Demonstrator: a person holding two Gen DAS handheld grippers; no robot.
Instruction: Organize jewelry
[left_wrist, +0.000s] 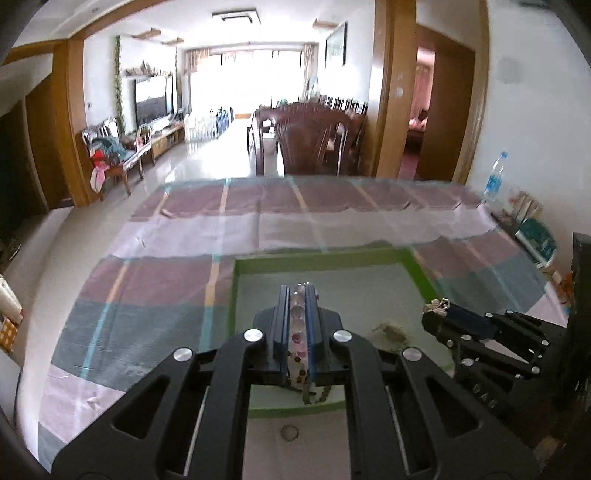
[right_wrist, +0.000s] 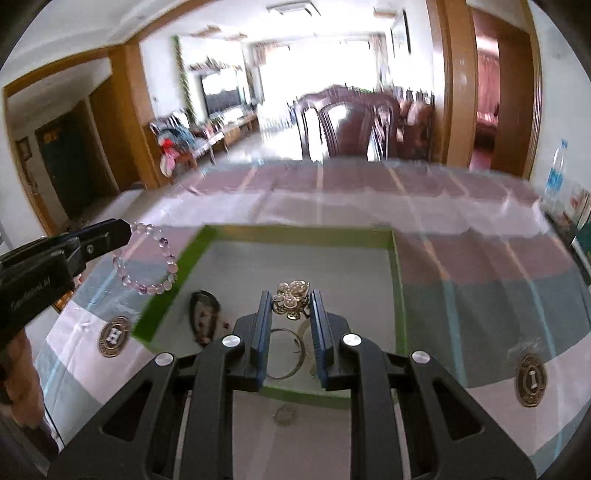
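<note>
Left gripper (left_wrist: 299, 291): jaws nearly closed, clamped on a bead bracelet (right_wrist: 147, 258); the loop is seen hanging free from the fingertips in the right wrist view.
Right gripper (right_wrist: 290, 301): jaws held narrow, pinched on a pearl flower brooch (right_wrist: 291, 293) at the fingertips.
Pose: both grippers are pitched downward.
Relative position: the two grippers are held side by side, well apart.
Left hand (right_wrist: 16, 373): partly seen behind its gripper.
</note>
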